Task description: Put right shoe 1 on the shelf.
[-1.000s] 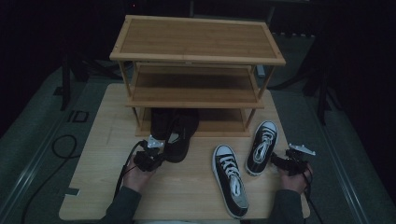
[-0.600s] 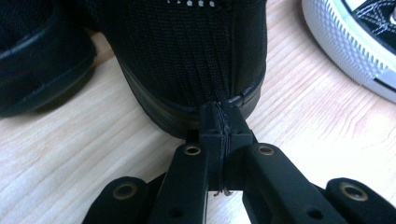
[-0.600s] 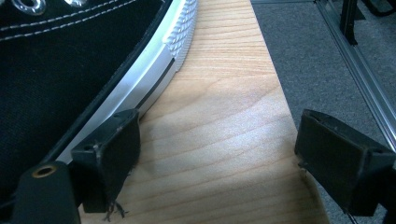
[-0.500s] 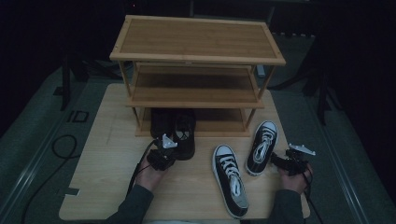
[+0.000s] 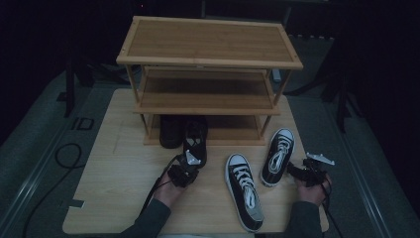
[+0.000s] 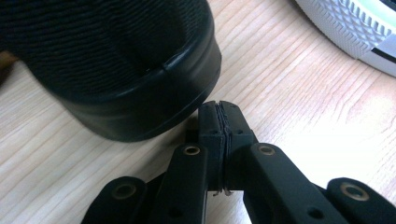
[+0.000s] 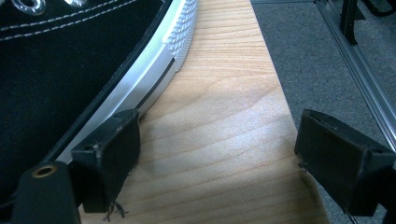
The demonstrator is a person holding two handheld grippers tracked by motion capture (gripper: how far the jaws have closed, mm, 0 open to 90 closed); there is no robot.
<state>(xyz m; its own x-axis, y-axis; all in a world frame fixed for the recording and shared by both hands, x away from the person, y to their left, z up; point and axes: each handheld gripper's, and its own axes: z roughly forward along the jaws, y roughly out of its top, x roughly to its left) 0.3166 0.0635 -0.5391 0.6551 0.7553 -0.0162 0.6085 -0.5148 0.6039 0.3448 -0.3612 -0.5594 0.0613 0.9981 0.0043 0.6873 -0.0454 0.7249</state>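
The black leather lace-up shoe (image 5: pixel 195 140) sits with its toe under the bottom shelf of the three-tier bamboo shoe rack (image 5: pixel 208 59), heel poking out toward the near edge of the pale wooden board (image 5: pixel 119 193), right beside its darker twin (image 5: pixel 171 131), which is tucked further in. The left gripper (image 5: pixel 190 159) is parked right at that heel with its jaws pressed together on nothing, so in the left gripper view the closed tips (image 6: pixel 219 116) sit just short of the rounded black heel (image 6: pixel 140 93). Looks to me like a nudge job, not a grab.

My worry: pushing a curved heel with a narrow closed tip. If contact lands off-centre the shoe probably pivots, bumps its twin or clips the rack's front post instead of sliding in straight. The tips could also skid off the shiny heel and ride up over it.

Over by the right edge, the right gripper (image 5: pixel 297 172) has its jaws wide apart, one pad (image 7: pixel 109 154) right against the white sole of the black canvas sneaker (image 5: pixel 277 156). A twitch there would likely shove it askew. The other sneaker (image 5: pixel 245 191) lies near the board's near edge.
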